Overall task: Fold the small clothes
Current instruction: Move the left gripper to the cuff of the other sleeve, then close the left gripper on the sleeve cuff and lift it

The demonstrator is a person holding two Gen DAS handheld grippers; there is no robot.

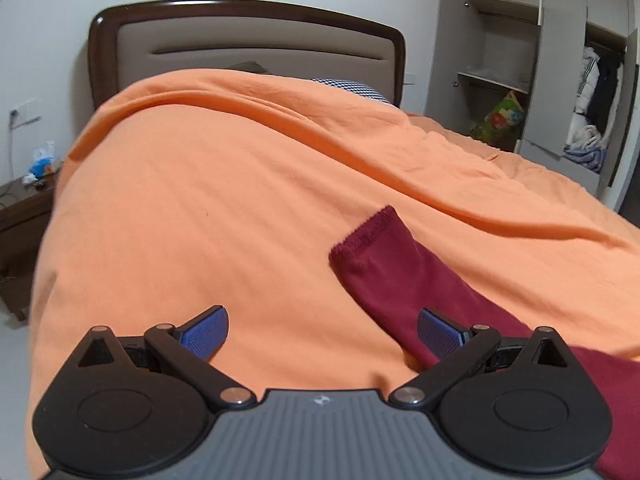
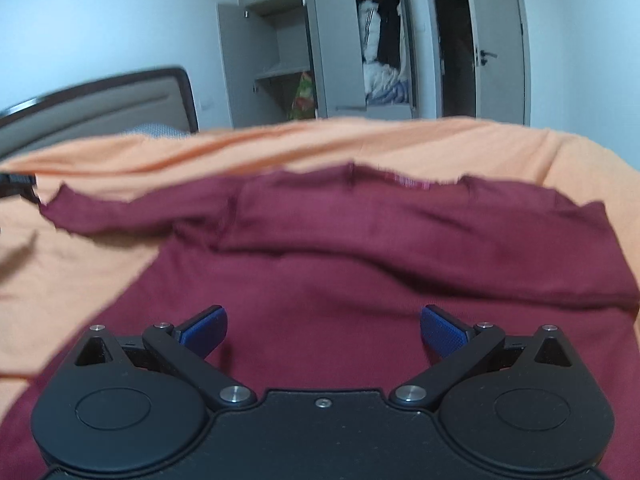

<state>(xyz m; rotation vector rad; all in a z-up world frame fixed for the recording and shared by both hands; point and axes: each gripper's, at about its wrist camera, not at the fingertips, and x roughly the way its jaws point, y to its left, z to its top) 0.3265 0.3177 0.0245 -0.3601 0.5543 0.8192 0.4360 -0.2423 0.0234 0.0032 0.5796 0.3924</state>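
Observation:
A dark red long-sleeved garment (image 2: 360,248) lies spread on the orange bedcover (image 2: 280,144). In the left wrist view one of its sleeves (image 1: 392,272) stretches from the lower right toward the middle, cuff end up. My left gripper (image 1: 322,332) hovers open over the orange cover (image 1: 200,200), its right finger just beside the sleeve, nothing between the pads. My right gripper (image 2: 323,330) is open low above the garment's body, with nothing held. A sleeve (image 2: 120,212) runs to the left in the right wrist view, where a black part of the other gripper (image 2: 18,184) shows at the edge.
A dark wooden headboard (image 1: 248,40) stands at the bed's far end. A bedside table (image 1: 24,216) with small items is on the left. A grey wardrobe (image 1: 532,80) with open doors and hanging clothes stands beyond the bed, next to a door (image 2: 500,48).

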